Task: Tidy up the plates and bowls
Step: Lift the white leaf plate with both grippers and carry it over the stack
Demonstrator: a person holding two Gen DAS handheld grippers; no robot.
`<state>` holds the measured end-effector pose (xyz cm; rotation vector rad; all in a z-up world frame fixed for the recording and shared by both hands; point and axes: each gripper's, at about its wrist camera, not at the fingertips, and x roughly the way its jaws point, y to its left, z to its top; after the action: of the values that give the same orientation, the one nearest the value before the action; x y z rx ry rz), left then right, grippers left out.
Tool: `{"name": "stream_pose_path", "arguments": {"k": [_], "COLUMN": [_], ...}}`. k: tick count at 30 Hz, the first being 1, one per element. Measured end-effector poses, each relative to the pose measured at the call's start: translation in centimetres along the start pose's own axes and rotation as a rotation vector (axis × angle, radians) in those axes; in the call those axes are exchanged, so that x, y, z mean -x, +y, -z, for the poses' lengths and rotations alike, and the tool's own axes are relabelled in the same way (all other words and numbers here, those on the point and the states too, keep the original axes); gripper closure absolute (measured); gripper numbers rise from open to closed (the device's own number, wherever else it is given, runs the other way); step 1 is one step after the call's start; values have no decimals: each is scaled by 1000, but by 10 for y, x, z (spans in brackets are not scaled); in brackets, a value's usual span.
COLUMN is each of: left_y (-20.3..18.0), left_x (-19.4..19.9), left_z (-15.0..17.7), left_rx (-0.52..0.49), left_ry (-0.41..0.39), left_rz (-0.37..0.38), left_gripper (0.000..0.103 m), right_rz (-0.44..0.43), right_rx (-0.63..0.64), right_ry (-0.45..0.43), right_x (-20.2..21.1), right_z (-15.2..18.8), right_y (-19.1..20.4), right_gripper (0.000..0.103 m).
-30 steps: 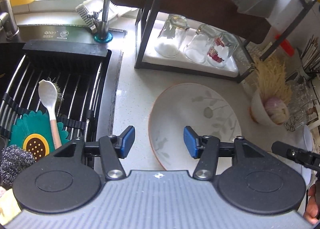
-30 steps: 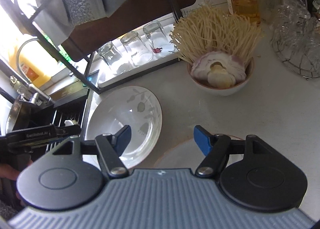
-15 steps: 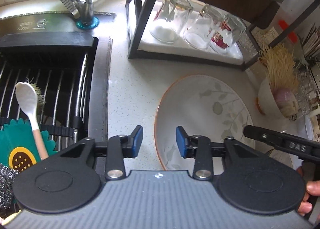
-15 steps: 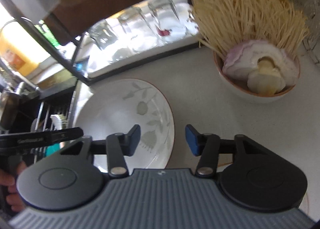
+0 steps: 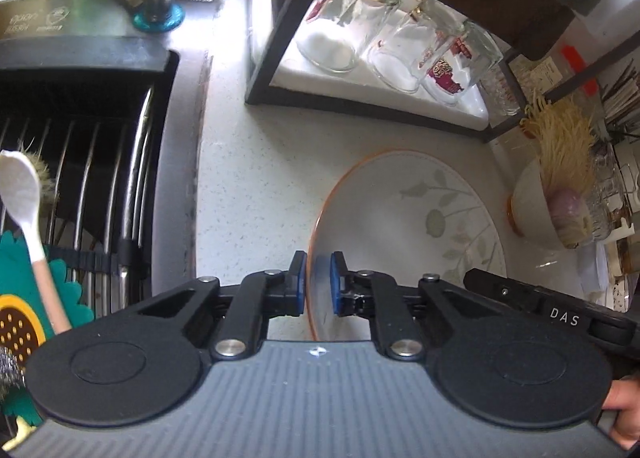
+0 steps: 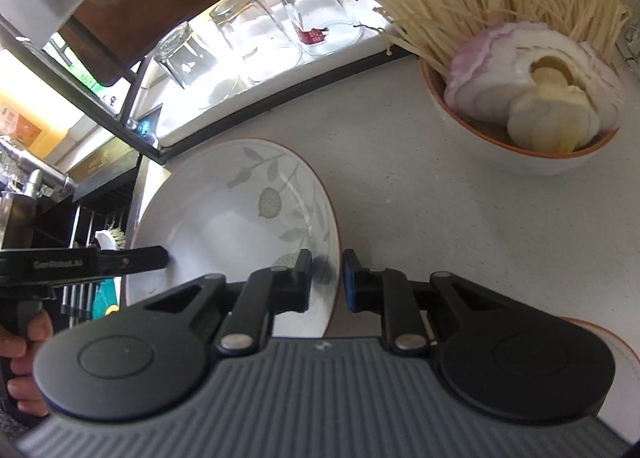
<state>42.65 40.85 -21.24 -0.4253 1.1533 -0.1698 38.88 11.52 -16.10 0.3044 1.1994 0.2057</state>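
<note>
Your L wrist cam looks steeply down, close over the counter; R cam likewise from opposite side. Both share the leaf-print plate.

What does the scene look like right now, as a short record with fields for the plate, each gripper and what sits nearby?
plate: leaf-patterned plate on counter
left gripper: just closed on the plate's left rim
right gripper: just closed on its right rim
nearby: bowl of noodles and onion; three upturned glasses on rack
</note>
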Motion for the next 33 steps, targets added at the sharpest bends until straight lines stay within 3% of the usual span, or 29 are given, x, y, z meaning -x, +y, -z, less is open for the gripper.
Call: {"name": "stream_pose_path", "arguments": {"k": [5, 15, 25, 33], "left_y": [2, -5, -27, -46], "left_x": [-3, 2, 27, 51], "left_z": [-6, -5, -10, -7], "left_rx": [7, -25, -94, -116], "left_ry": [8, 54, 24, -41], "left_rz": [10, 21, 65, 45], "left_gripper": [89, 89, 89, 89], "right_rz": [-32, -13, -55, -104], "right_rx": [-39, -20, -82, -73], "right_ry": [12, 6, -30, -66], "right_x": [-2, 12, 44, 73], "right_z": [-3, 0, 11, 17], "right_y": [-5, -2, -7, -4], "right_gripper": [84, 84, 84, 84]}}
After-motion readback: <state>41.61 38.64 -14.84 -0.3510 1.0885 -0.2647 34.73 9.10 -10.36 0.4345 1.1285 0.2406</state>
